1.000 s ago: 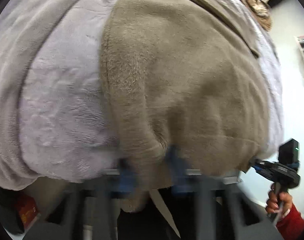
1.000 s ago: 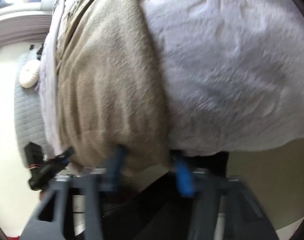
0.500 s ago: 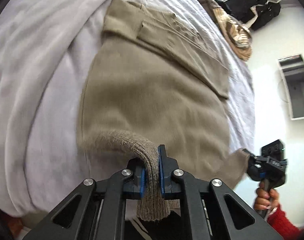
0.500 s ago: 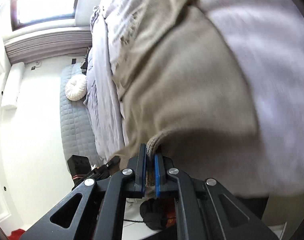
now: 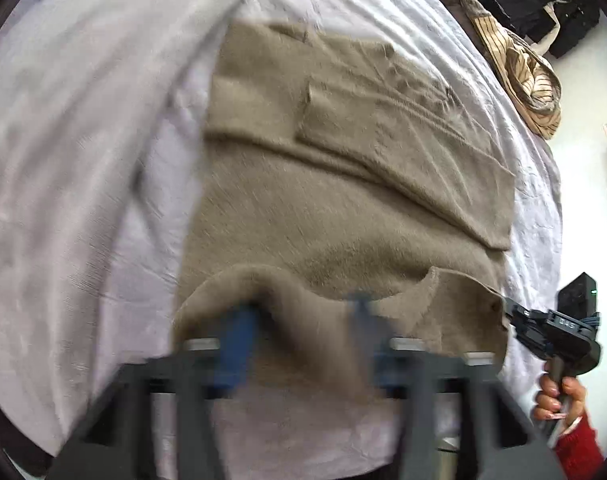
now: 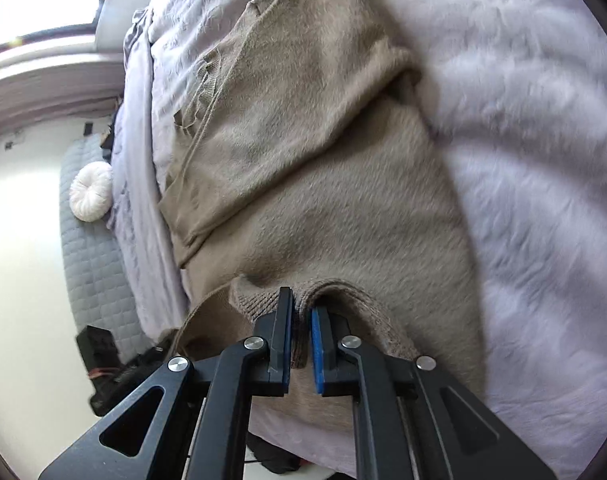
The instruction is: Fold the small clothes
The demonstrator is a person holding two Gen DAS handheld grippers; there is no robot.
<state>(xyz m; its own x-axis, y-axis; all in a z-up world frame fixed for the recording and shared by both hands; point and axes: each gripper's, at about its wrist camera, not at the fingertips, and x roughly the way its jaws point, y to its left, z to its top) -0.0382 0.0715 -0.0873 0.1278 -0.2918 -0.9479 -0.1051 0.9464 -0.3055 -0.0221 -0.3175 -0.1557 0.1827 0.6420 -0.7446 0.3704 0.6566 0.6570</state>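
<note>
Bed cover [image 5: 83, 200], pale lilac and fuzzy, is filling most of both views; a thick rolled fold of it is running down the left side of the left wrist frame.

Beige sweater [image 5: 343, 208] is lying flat on that cover, centre of both frames. Sleeves are lying folded across the body in the upper half. The hem edge nearest the cameras is curling up off the cover, bottom centre.

Striped garment [image 5: 531, 84] is sitting bunched at the upper right of the left wrist view, at the far edge of the bed, well apart from the sweater. Round white cushion [image 6: 90, 192] is resting on a grey quilted surface at mid-left of the right wrist view.

Right gripper [image 6: 301, 316] is sitting bottom centre, blue pads nearly together and pinching the ribbed hem of the sweater between them. In the left wrist view it is showing at lower right, tip on the hem corner, a hand in a red cuff holding its handle.

Left gripper [image 5: 299, 320] is motion-blurred at bottom centre. Blue fingers are standing wide apart, released, with the raised hem lying between and over them, not clamped.
</note>
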